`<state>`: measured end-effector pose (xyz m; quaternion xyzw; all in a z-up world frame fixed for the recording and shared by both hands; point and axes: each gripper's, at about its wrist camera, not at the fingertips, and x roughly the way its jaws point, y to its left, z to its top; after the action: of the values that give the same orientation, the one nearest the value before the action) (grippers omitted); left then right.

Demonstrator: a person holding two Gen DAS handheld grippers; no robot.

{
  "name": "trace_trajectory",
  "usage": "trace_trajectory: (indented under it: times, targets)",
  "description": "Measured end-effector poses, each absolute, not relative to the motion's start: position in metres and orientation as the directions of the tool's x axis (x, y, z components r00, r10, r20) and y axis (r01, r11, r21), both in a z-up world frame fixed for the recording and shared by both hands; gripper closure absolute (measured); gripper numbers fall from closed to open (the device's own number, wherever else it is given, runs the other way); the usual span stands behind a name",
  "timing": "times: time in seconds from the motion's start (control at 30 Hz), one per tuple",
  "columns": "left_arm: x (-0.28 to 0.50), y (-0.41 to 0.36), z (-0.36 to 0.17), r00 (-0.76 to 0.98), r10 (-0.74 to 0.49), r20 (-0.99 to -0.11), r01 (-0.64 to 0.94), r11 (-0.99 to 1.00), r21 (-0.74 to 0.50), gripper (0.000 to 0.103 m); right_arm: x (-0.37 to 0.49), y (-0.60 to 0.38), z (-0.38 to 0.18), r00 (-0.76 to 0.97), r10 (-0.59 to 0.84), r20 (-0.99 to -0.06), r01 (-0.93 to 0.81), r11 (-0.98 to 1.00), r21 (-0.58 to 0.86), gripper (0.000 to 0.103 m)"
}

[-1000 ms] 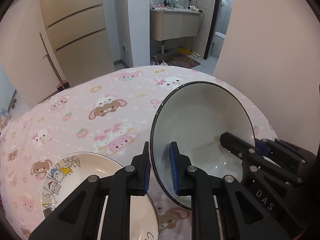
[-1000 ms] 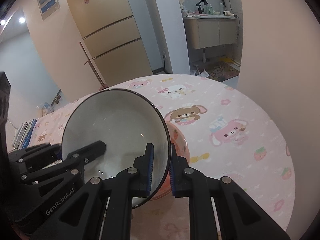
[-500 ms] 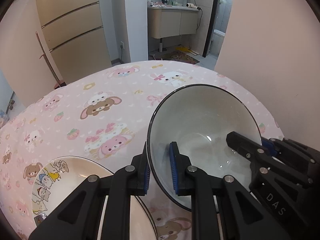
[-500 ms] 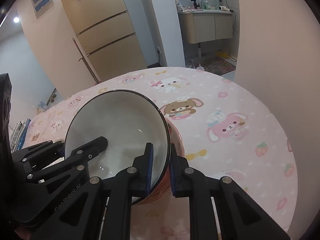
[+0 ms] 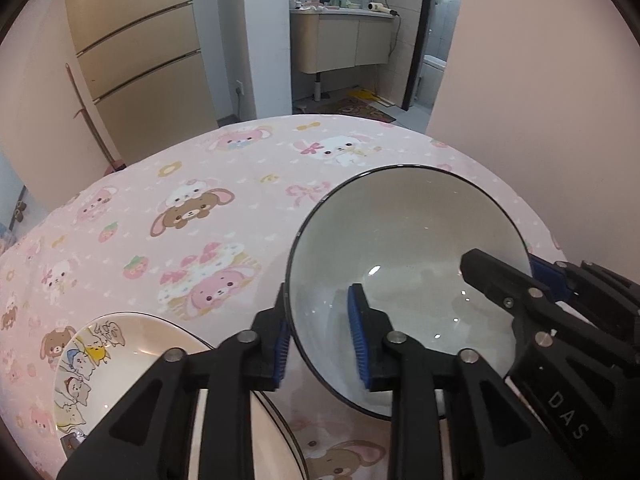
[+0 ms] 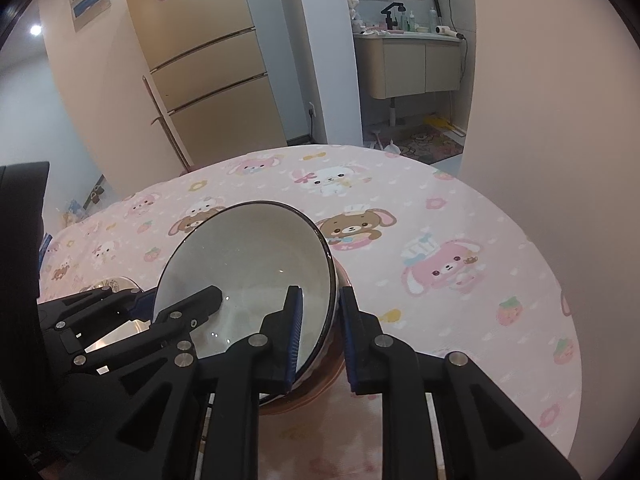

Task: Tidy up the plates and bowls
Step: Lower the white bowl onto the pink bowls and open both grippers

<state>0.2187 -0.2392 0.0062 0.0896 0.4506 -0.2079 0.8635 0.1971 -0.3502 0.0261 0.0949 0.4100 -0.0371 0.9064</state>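
bowl is resting tilted on the pink tablecloth beside the cartoon plate (likely being set down), its rim between both tools, so the left gripper is opening off it while the right gripper is also easing apart, pads no longer pinching.

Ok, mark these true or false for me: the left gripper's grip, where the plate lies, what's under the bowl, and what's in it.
1. The left gripper clamps the bowl rim. False: its jaws are opening, and the inner pad stands clear of the rim.
2. In the left view, a plate lies left of the bowl. True.
3. Nothing is under the bowl. False: a pink bowl is under it.
4. The bowl is empty. True.
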Motion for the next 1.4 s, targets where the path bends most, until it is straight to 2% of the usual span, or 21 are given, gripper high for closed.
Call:
trace_trajectory:
  times: [0.03,0.1,0.17,0.37,0.47,0.63,0.83,0.9,1.13,1.23,1.33,1.4]
  targets:
    - [0.219,-0.240,0.007,0.501,-0.278,-0.820,0.444,0.896,-0.033,0.061,0.196,-0.349,0.027,0.660,0.011,-0.751,0.145,0.979,0.142,0.083]
    - [0.221,-0.236,0.009,0.518,-0.261,-0.815,0.426,0.904,-0.019,0.045,0.197,-0.350,0.028,0.658,0.017,-0.753,0.147,0.978,0.150,0.083]
    - [0.223,-0.230,0.015,0.525,-0.277,-0.805,0.420,0.907,-0.039,0.040,0.198,-0.351,0.029,0.654,0.011,-0.756,0.148,0.979,0.143,0.083]
    - [0.228,-0.209,0.034,0.575,-0.282,-0.768,0.368,0.927,-0.065,0.040,0.199,-0.358,0.029,0.644,0.029,-0.764,0.145,0.977,0.159,0.083]
    - [0.229,-0.204,0.038,0.571,-0.296,-0.766,0.372,0.925,-0.080,0.053,0.198,-0.355,0.030,0.643,0.014,-0.766,0.142,0.980,0.137,0.083]
    - [0.226,-0.203,0.046,0.583,-0.309,-0.752,0.387,0.919,-0.077,0.053,0.194,-0.355,0.038,0.656,0.006,-0.755,0.139,0.982,0.129,0.083]
    - [0.223,-0.196,0.056,0.604,-0.312,-0.733,0.378,0.922,-0.081,0.052,0.180,-0.362,0.057,0.734,-0.054,-0.677,0.173,0.979,0.110,0.083]
    - [0.223,-0.195,0.058,0.609,-0.314,-0.728,0.377,0.923,-0.083,0.052,0.180,-0.363,0.060,0.753,-0.042,-0.657,0.162,0.979,0.122,0.088]
    - [0.221,-0.193,0.060,0.608,-0.317,-0.728,0.386,0.919,-0.077,0.052,0.199,-0.367,0.033,0.674,-0.031,-0.738,0.187,0.974,0.130,0.091]
    - [0.219,-0.195,0.060,0.610,-0.316,-0.727,0.393,0.917,-0.069,0.051,0.195,-0.369,0.033,0.679,-0.010,-0.734,0.190,0.968,0.163,0.091]
    - [0.219,-0.195,0.059,0.614,-0.319,-0.722,0.393,0.917,-0.071,0.046,0.186,-0.370,0.042,0.700,-0.007,-0.714,0.176,0.971,0.163,0.091]
    - [0.220,-0.195,0.059,0.618,-0.323,-0.716,0.391,0.917,-0.076,0.038,0.183,-0.371,0.045,0.704,-0.002,-0.710,0.171,0.971,0.166,0.091]
